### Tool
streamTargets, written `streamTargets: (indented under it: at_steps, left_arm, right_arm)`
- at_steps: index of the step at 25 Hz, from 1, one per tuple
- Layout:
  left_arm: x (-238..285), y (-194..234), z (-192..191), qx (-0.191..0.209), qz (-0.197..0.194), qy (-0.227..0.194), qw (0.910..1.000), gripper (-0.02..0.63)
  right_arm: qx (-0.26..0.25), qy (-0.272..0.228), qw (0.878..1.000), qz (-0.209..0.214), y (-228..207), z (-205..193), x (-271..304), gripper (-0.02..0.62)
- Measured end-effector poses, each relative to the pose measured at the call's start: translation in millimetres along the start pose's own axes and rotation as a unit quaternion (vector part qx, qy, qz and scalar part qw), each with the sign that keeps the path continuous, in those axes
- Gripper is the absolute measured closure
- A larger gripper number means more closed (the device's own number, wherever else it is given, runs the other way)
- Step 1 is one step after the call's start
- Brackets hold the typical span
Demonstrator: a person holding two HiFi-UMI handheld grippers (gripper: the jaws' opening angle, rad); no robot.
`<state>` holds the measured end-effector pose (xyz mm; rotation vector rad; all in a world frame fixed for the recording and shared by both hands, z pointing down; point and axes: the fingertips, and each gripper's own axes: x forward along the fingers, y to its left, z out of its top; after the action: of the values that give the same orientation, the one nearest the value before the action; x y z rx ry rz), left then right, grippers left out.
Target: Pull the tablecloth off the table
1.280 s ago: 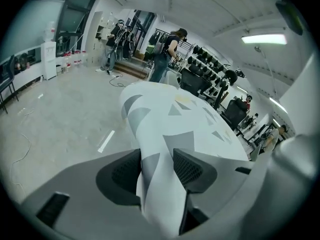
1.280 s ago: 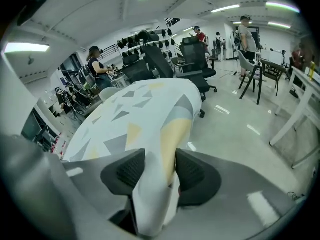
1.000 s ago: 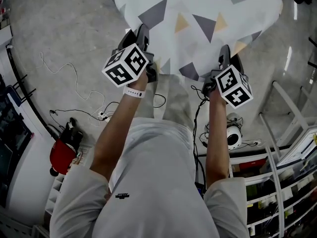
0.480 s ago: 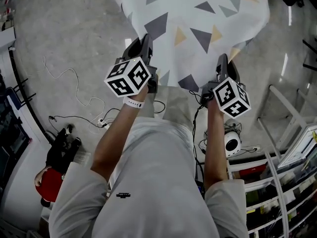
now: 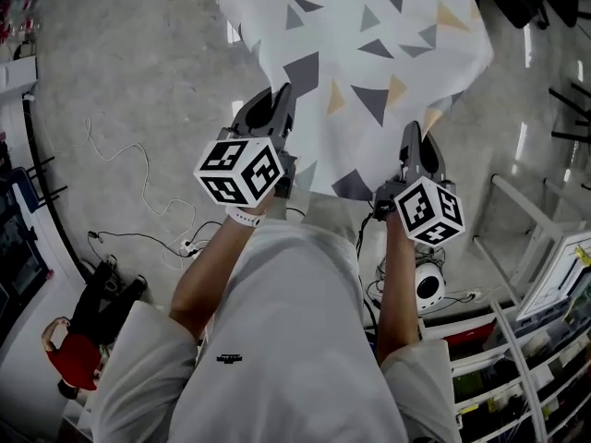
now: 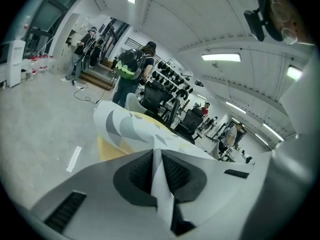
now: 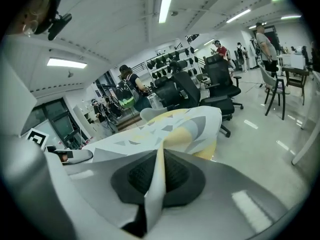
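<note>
A white tablecloth [image 5: 369, 53] printed with grey and yellow triangles covers the table ahead of me and hangs over its near edge. My left gripper [image 5: 281, 92] is shut on the cloth's near left edge, and my right gripper [image 5: 412, 133] is shut on its near right edge. In the left gripper view a thin fold of tablecloth [image 6: 125, 126] runs between the dark pads of the left gripper [image 6: 156, 171]. The right gripper view shows the same: the tablecloth [image 7: 170, 126] is pinched edge-on in the right gripper [image 7: 159, 176], whose jaws have just closed on it.
Cables [image 5: 138, 169] trail over the concrete floor at the left, near a red object [image 5: 69, 358]. A white round device [image 5: 429, 284] and wire shelving [image 5: 526, 340] stand at the right. Beyond the table are office chairs [image 7: 220, 84] and a person with a backpack [image 6: 131, 74].
Both grippers have risen together with the cloth's near edge held in them, and the hanging edge has lifted. The jaws, apart a second ago, are now closed on the fabric.
</note>
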<state>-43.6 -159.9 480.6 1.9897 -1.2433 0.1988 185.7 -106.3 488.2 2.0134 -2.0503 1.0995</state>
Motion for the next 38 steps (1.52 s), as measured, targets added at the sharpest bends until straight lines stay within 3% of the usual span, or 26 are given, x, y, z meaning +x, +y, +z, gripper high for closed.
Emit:
streamTargets:
  at_steps: [7, 15, 21, 27, 38]
  left_arm:
    - [-48, -23, 20, 0.005, -0.031, -0.006, 0.9995, 0.591]
    - [-101, -53, 57, 0.023, -0.070, -0.040, 0.9965, 0.591]
    - [-136, -76, 84, 0.082, -0.086, -0.067, 0.9906, 0.586]
    - [-169, -111, 105, 0.149, -0.110, -0.092, 0.9784, 0.584]
    - [-218, -126, 117, 0.183, -0.123, -0.122, 0.9678, 0.583]
  right_arm:
    - [-0.001, -0.022, 0.999, 0.043, 32, 26, -49, 0.575]
    - [-0.017, -0.073, 0.994, 0.085, 60, 62, -104, 0.574]
    - [-0.059, -0.112, 0.986, 0.112, 85, 90, -141, 0.574]
    - [-0.108, -0.146, 0.974, 0.139, 109, 116, -178, 0.574]
    - [-0.132, -0.192, 0.960, 0.156, 140, 128, -223, 0.574]
